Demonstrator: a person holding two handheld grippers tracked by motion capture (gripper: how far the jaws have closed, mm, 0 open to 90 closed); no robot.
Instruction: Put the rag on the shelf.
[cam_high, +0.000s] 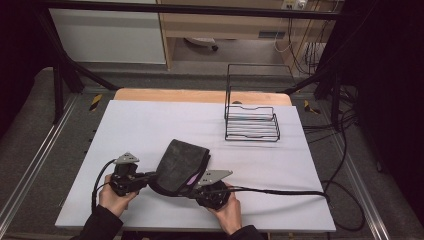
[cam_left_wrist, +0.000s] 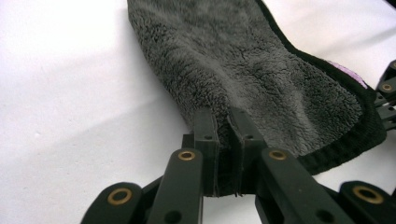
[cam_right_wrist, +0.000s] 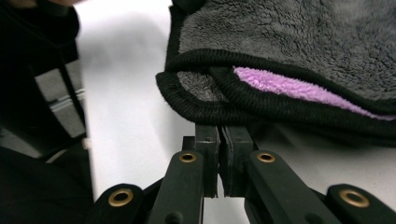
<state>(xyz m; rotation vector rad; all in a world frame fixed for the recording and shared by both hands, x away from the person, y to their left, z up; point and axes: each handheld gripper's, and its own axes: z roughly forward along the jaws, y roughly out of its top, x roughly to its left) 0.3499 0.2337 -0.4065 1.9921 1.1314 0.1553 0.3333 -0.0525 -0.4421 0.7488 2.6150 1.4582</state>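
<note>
A dark grey fleece towel (cam_high: 180, 162) with a black hem lies folded on the white table cover (cam_high: 150, 120), and a purple inner side (cam_right_wrist: 289, 86) shows at its near edge. My left gripper (cam_high: 150, 177) is shut on the towel's left near corner; in the left gripper view the jaws (cam_left_wrist: 223, 116) pinch the grey pile (cam_left_wrist: 261, 70). My right gripper (cam_high: 192, 186) is shut at the towel's right near corner, and its jaws (cam_right_wrist: 221, 128) meet right under the black hem (cam_right_wrist: 201, 109). The near end of the towel is raised off the table between the two grippers.
A black wire rack (cam_high: 251, 122) with a tall back frame stands at the far right of the table. Cables (cam_high: 280, 191) trail from the right gripper over the table's right edge. The wooden table edge (cam_high: 200, 95) runs along the back.
</note>
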